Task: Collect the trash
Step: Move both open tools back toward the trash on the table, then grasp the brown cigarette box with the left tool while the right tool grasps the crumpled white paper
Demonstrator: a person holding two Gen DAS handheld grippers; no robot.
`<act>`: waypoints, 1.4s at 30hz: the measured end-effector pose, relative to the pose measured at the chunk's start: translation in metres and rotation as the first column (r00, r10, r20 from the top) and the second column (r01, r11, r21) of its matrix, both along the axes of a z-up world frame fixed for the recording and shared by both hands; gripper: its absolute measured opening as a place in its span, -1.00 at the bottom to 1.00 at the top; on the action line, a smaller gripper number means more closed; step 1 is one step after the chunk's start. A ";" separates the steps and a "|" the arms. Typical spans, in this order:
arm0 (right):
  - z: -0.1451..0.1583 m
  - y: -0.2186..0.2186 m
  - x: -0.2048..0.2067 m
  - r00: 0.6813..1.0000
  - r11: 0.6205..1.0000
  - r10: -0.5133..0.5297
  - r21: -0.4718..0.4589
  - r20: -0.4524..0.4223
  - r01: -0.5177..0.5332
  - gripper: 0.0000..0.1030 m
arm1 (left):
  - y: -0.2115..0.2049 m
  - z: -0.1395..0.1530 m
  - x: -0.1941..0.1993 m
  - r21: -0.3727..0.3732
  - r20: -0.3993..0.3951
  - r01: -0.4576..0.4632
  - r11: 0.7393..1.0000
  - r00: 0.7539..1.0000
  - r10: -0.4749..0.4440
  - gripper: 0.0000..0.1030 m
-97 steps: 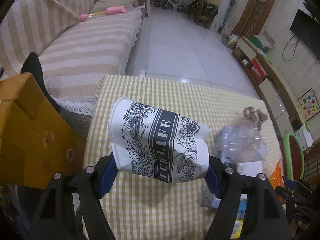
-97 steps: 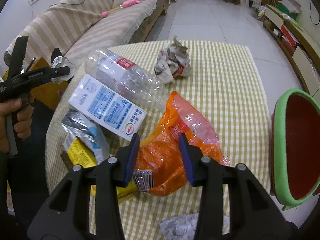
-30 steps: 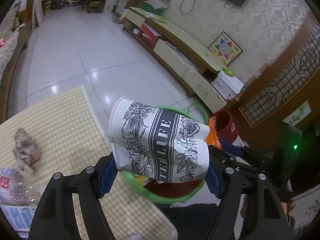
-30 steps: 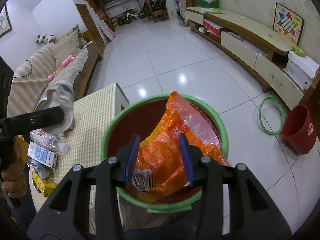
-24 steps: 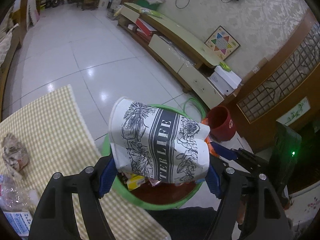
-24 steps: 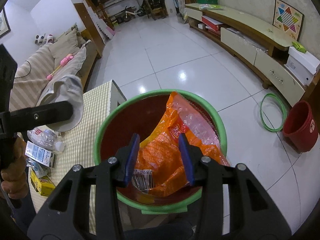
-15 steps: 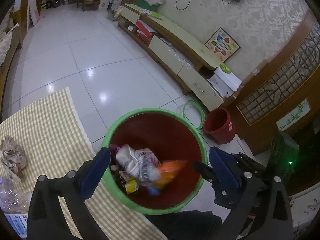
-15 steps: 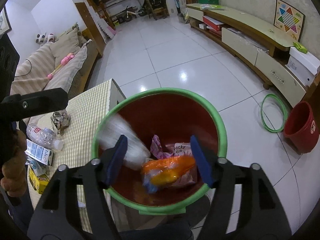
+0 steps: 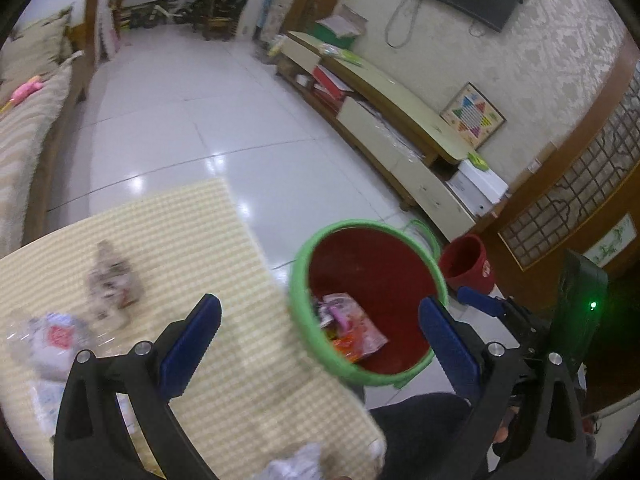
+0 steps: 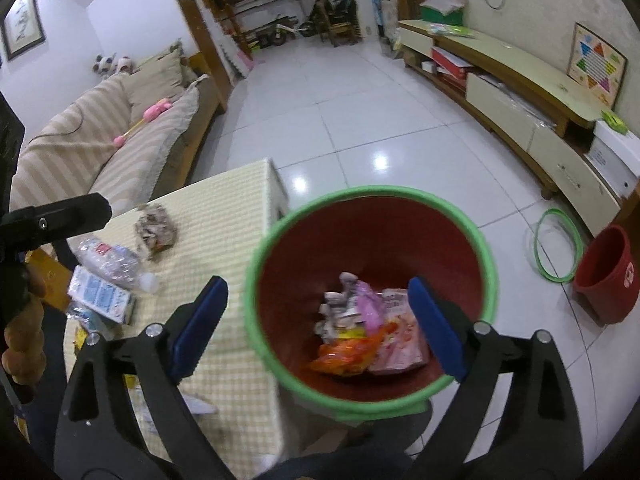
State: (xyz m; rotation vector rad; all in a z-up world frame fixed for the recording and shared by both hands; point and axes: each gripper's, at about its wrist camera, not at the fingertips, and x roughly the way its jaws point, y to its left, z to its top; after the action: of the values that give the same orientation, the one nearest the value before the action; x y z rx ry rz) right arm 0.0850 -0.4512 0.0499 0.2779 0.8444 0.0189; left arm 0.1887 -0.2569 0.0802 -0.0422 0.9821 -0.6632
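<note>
A red bin with a green rim (image 9: pixel 420 240) (image 10: pixel 486 258) stands on the floor beside the checked table (image 9: pixel 192 240) (image 10: pixel 232 208). Inside lie an orange bag (image 10: pixel 344 354), pink wrappers (image 10: pixel 370 308) and other trash (image 9: pixel 352 328). My left gripper (image 9: pixel 320 336) is open and empty, over the table's edge and the bin. My right gripper (image 10: pixel 320 320) is open and empty, above the bin. On the table lie a crumpled paper wad (image 9: pixel 112 280) (image 10: pixel 154 224), a crushed clear bottle (image 9: pixel 52 336) (image 10: pixel 110 260) and a blue and white carton (image 10: pixel 100 292).
A small red bucket (image 9: pixel 466 264) (image 10: pixel 608 276) and a green hoop (image 10: pixel 558 246) lie on the tiled floor to the right. A long low cabinet (image 10: pixel 520 92) runs along the right wall. A striped sofa (image 10: pixel 100 148) stands to the left. Crumpled paper (image 9: pixel 296 460) lies at the table's near edge.
Both grippers opened and dropped their loads: the paper cup and the orange bag fell into the bin. Both views have since swung left, bringing more of the table into sight.
</note>
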 end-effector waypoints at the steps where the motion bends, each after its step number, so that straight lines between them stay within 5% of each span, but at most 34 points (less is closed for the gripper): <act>1: 0.002 0.007 0.000 1.000 1.000 0.012 -0.001 0.001 -0.012 0.75 | 0.014 0.002 -0.002 0.004 0.007 -0.020 1.000 1.000 0.020 0.84; 9: 0.006 0.083 -0.008 0.991 0.991 0.132 -0.016 -0.020 -0.133 0.76 | 0.109 0.002 -0.024 0.025 0.010 -0.142 0.990 0.990 0.142 0.84; 21: -0.017 0.164 -0.037 0.967 0.973 0.228 -0.008 -0.111 -0.230 0.78 | 0.221 -0.048 -0.076 0.052 -0.071 -0.315 0.948 0.946 0.318 0.84; 31: -0.039 0.186 -0.054 0.950 0.965 0.256 -0.011 -0.176 -0.262 0.82 | 0.241 -0.109 -0.109 0.206 -0.102 -0.276 0.939 0.948 0.301 0.84; 42: -0.061 0.186 -0.050 0.946 0.972 0.225 -0.014 -0.233 -0.235 0.90 | 0.230 -0.133 -0.094 0.259 -0.132 -0.252 0.933 0.947 0.292 0.84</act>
State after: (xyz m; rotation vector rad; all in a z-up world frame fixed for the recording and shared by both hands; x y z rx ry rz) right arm 0.0348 -0.2655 -0.0111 0.1418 1.1043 0.1905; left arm 0.0947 -0.0265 -0.0532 -0.0222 1.1891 -0.2845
